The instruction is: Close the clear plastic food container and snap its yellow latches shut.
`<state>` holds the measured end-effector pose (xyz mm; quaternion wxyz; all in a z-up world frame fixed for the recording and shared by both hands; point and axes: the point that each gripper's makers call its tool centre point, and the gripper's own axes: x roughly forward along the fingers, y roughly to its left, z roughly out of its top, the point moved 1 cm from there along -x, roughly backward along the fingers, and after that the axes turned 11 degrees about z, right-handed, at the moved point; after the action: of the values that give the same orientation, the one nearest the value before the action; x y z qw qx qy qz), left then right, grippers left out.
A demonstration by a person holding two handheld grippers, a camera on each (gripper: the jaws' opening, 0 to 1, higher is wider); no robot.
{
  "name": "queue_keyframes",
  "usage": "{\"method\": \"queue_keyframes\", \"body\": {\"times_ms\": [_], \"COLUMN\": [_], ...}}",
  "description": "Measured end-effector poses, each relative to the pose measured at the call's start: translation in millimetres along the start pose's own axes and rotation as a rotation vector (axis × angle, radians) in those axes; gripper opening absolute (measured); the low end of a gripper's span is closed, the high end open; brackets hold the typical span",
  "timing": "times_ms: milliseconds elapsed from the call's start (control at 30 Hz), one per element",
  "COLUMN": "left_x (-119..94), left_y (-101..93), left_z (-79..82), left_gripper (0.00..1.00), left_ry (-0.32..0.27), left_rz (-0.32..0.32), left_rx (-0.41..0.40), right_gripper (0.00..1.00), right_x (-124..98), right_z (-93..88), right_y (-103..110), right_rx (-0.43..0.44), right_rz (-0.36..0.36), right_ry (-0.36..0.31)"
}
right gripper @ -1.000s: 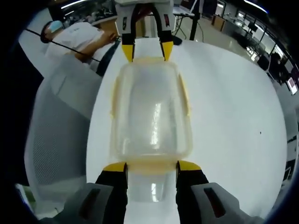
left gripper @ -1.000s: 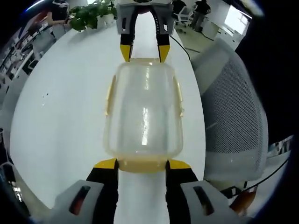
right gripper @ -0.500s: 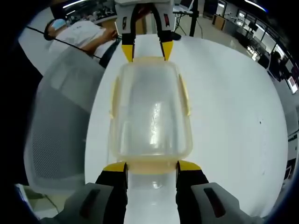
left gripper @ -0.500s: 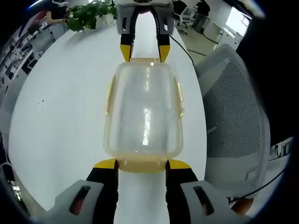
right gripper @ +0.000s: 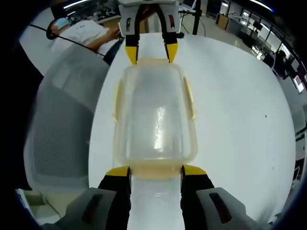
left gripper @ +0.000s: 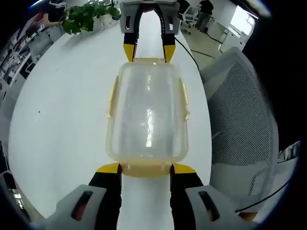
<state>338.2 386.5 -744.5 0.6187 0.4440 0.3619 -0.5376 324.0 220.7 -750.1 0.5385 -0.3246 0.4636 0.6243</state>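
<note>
The clear plastic container (left gripper: 146,115) has its lid on and lies lengthwise between my two grippers over the white table (left gripper: 57,120). Thin yellow side latches (left gripper: 112,98) lie flat along its long edges. My left gripper (left gripper: 146,168) is shut on the yellow latch (left gripper: 146,171) at the near end. My right gripper (left gripper: 147,53) clamps the far end. In the right gripper view the container (right gripper: 154,120) runs from my right gripper (right gripper: 156,171) at its near yellow end latch to the left gripper (right gripper: 149,53) at the far end.
A grey mesh chair (left gripper: 240,110) stands close at the table's edge, also seen as the chair (right gripper: 62,120) in the right gripper view. A potted plant (left gripper: 88,14) sits at the table's far side. A person (right gripper: 81,36) leans at the table beyond the chair.
The container stays fixed between both grippers while the background drifts: the plant slides left in the left gripper view and the chair moves in the right gripper view. Grips unchanged.
</note>
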Motion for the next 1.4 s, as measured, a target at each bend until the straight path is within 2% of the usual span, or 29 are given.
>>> {"method": "queue_keyframes", "body": {"times_ms": [233,700,1400], "left_x": [9,21,29], "left_y": [-2.9,-9.5,-13.3], "left_z": [12.9,27.5,33.9], "left_gripper": [0.38,0.38,0.38], "left_ry": [-0.011,-0.024,-0.022], "left_rz": [-0.009,-0.033,-0.049], "left_rx": [0.001,0.018,0.019], "right_gripper": [0.39,0.39,0.39], "right_x": [-1,0,4], "right_z": [-16.1,-37.3,-47.1], "right_y": [1,7,9], "right_rx": [0.013,0.043,0.046], "right_rz": [-0.001,0.002,-0.013], "right_ry": [0.011,0.016,0.028]}}
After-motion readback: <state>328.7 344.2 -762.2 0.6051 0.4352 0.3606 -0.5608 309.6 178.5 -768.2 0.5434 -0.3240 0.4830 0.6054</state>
